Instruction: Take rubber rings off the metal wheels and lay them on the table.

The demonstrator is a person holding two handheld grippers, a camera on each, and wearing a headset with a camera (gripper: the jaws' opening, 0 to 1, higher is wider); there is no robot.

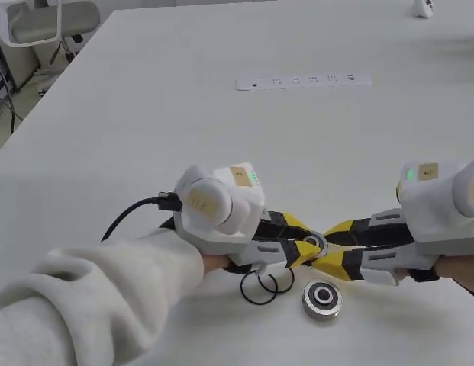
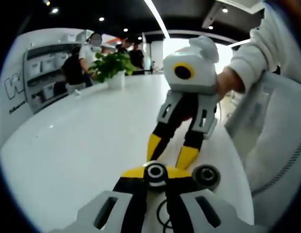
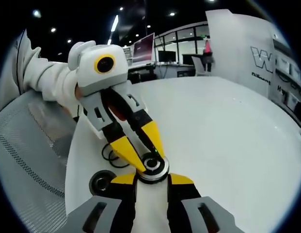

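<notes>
Low and right of centre in the head view, the left gripper [image 1: 305, 244] and the right gripper [image 1: 333, 245] meet nose to nose over the white desk [image 1: 183, 130]. Between their yellow tips sits a small round silver metal wheel [image 1: 314, 242] with a dark hub. In the left gripper view that wheel is lodged between the gripper's own tips at the bottom centre, with the jaws drawn in to its width. The right gripper view shows the same from the other side: its own jaws are closed against the wheel's edges, with only a narrow strip of desk showing between them. The left gripper's tips slant down onto the wheel from the upper left.

Just below the grippers in the head view, two thin black rubber rings [image 1: 266, 284] lie flat on the desk, overlapping each other. To their right, near but apart, a second silver metal wheel [image 1: 322, 298] lies flat on its face.

A white-sleeved arm [image 1: 84, 305] fills the lower left of the head view, with a black cable [image 1: 128, 213] trailing off the left gripper. A white power strip [image 1: 304, 81] lies well up the desk.
</notes>
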